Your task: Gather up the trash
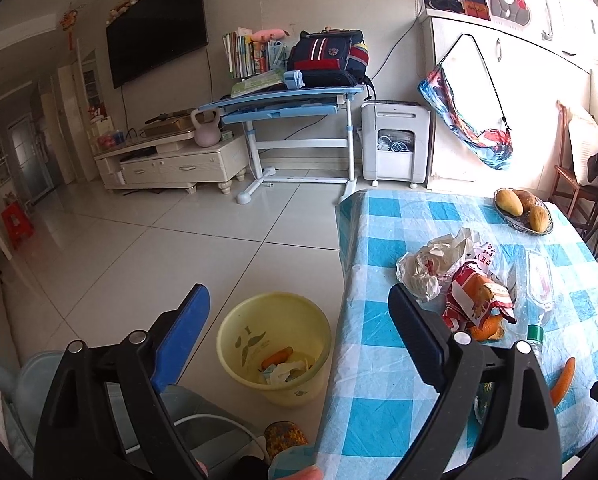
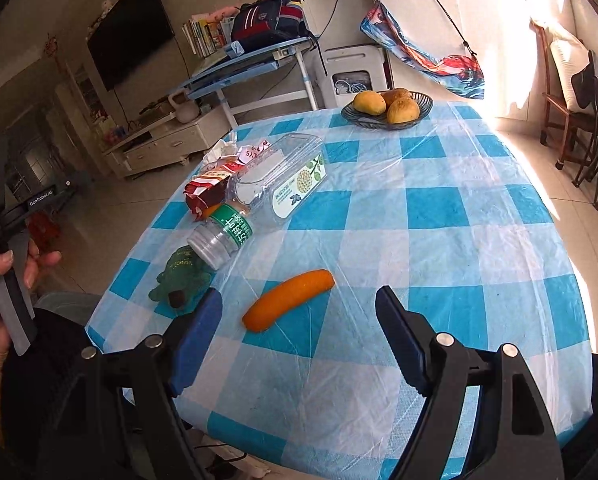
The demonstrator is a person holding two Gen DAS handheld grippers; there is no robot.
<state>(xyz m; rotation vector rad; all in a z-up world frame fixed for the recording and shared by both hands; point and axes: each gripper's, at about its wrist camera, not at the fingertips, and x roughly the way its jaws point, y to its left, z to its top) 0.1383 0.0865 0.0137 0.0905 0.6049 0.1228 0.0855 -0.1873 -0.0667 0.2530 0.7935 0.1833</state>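
Observation:
My left gripper is open and empty, above the yellow trash bin on the floor beside the table; the bin holds a carrot piece and wrappers. My right gripper is open and empty, just short of an orange carrot on the blue checked tablecloth. Trash lies at the table's left: a crumpled white bag, a red wrapper with orange peel, a clear plastic bottle, a small clear bottle with a green label and a green wrapper.
A basket of mangoes stands at the table's far end. A blue desk, a white appliance and a TV cabinet line the far wall. Wooden chairs stand at the right. Tiled floor lies left of the table.

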